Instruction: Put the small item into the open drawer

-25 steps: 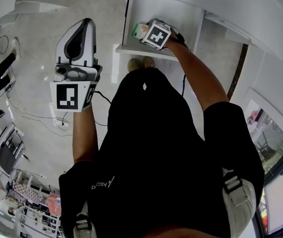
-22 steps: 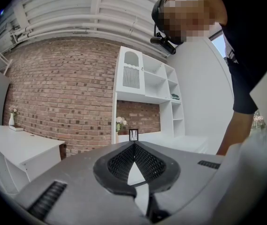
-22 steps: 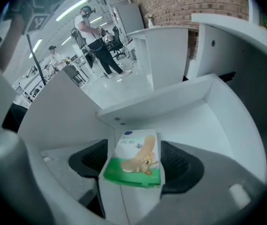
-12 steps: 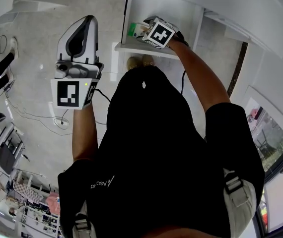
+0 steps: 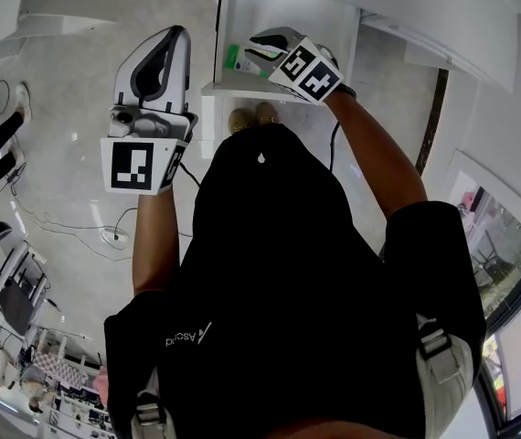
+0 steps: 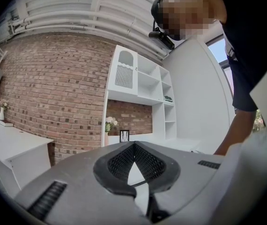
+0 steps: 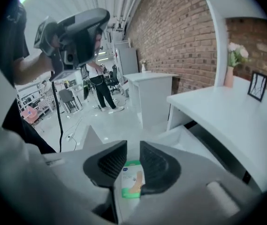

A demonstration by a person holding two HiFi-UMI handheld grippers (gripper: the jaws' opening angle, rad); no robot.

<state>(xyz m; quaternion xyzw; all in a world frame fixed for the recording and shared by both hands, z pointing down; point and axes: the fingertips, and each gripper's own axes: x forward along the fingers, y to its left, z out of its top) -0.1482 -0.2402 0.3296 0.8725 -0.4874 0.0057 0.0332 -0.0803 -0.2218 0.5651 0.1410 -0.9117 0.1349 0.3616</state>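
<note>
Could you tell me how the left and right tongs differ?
The left tongs have tips touching; the right tongs show a gap, their jaws having just been closing. The left tongs point level; the right tongs tilt down over the drawer and green packet. Both grip nothing.

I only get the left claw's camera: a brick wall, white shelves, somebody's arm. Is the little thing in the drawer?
Observer: Yes. A small green-and-white packet lies inside the open white drawer.
Visitor: Is the other claw holding it?
Observer: No. The right claw is above it. Its jaws have just been closing, a gap remains, and they grip nothing; the packet only shows through that gap.
Visitor: And where is my claw in all this?
Observer: The left claw is held out over the grey floor, to the left of the drawer.
</note>
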